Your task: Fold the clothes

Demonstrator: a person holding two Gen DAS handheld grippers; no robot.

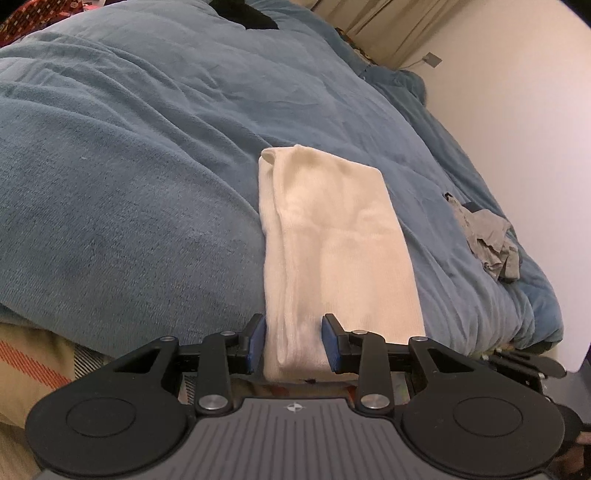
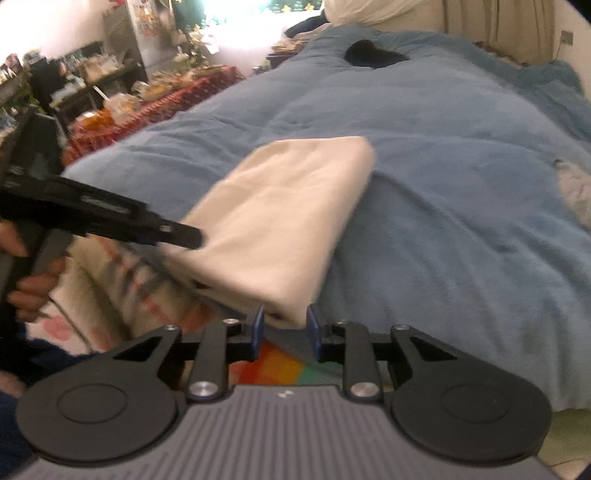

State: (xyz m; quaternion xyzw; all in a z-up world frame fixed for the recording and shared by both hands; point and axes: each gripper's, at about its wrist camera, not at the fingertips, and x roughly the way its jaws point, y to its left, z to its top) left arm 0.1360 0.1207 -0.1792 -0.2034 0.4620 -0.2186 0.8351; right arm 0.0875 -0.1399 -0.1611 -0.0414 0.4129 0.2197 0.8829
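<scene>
Bedroom scene: blue blanket (image 1: 147,166) covers the bed, w/ pale wall at right and a cluttered table (image 2: 110,74) in the far bkgd of the right-wrist view. Folded cream garment (image 1: 332,236) lies lengthwise on the blanket near the bed's front edge, its near end overhanging toward both grippers. Left gripper (image 1: 293,341): blue pads (image 1: 330,341) set on either side of the garment's near left portion, cloth bunched between them; jaws partly closed and clamped on the fabric. Right gripper (image 2: 284,326): jaws narrowed around the near right corner of the garment (image 2: 280,221); view is blurred, so whether the pads actually press the cloth cannot be told. Left gripper also shows in the right-wrist view (image 2: 184,236) as a black tool entering from the left, tip at the garment's edge, held by a hand (image 2: 29,273). Crumpled grey cloth (image 1: 487,236) sits apart, near the blanket's right edge. Dark item (image 1: 255,14) lies at the bed's far end. Patterned sheet (image 2: 273,365) visible below the bed edge.
</scene>
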